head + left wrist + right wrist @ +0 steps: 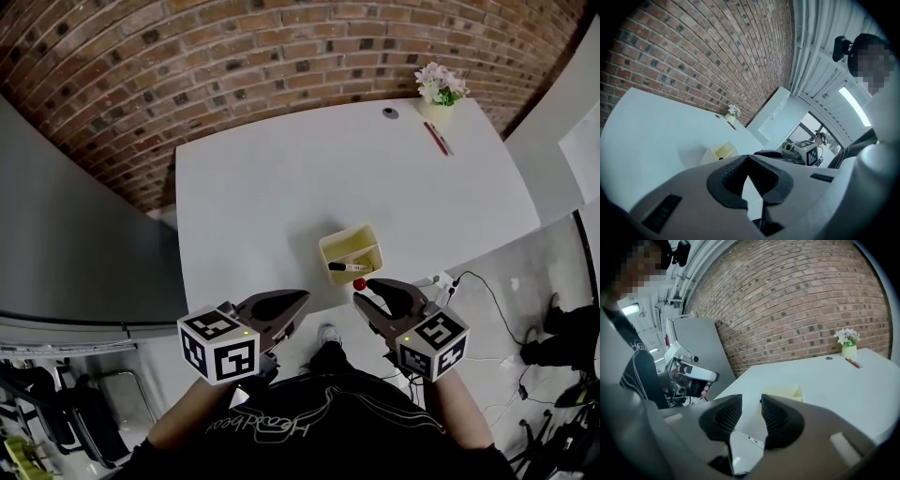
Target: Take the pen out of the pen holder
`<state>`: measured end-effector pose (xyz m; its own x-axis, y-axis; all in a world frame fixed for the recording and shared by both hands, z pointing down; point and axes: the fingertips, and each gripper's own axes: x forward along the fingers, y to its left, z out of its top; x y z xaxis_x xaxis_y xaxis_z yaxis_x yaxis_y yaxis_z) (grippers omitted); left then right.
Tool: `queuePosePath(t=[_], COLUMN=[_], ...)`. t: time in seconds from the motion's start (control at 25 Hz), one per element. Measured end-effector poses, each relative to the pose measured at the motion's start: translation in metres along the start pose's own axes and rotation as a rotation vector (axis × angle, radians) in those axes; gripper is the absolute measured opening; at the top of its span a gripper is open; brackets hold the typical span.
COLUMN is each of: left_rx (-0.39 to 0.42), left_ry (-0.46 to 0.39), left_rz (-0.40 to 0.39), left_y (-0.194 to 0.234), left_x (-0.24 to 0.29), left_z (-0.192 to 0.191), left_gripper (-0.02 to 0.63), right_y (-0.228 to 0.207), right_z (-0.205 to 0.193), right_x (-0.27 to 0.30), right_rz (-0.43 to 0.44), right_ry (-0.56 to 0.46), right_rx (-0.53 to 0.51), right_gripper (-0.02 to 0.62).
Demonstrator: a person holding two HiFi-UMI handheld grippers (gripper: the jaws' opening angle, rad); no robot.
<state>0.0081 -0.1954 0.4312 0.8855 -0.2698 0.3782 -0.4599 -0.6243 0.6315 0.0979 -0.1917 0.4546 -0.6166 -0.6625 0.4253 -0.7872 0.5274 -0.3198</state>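
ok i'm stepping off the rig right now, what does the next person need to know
Left gripper: shut, empty, at the table's near edge, left of the pen holder.
Right gripper: open, nothing between the jaws, tips just short of the holder's near side.
Things: the yellow pen holder stands near the table's near edge with the pen lying in it. A thin red stick, maybe another pen, lies far off by the flower pot.
Done: nothing yet, the pen is not gripped.
Left: close the right gripper on the pen and lift it out.
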Motion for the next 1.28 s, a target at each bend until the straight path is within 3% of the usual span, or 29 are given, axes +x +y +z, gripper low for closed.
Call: queuePosePath(t=[0.16, 0.96, 1.28], left_rx=[-0.025, -0.125, -0.189], left_ry=[-0.008, -0.093, -0.119], left_rz=[0.021, 0.103, 0.091], left_y=[0.012, 0.047, 0.051], left_x=[-0.001, -0.021, -0.029], left_z=[-0.001, 0.006, 0.007], left_gripper=[0.002, 0.002, 0.002], right_y=[-0.010, -0.036, -0.045], right_z=[-0.001, -0.044, -0.053], right_x=[0.015, 0.078, 0.087], right_rz=[-0.040, -0.083, -0.130], right_ry=[0.014, 0.238, 0.285], right_rx=[-0.058, -0.344, -0.336], right_gripper=[0.118, 0.118, 0.118])
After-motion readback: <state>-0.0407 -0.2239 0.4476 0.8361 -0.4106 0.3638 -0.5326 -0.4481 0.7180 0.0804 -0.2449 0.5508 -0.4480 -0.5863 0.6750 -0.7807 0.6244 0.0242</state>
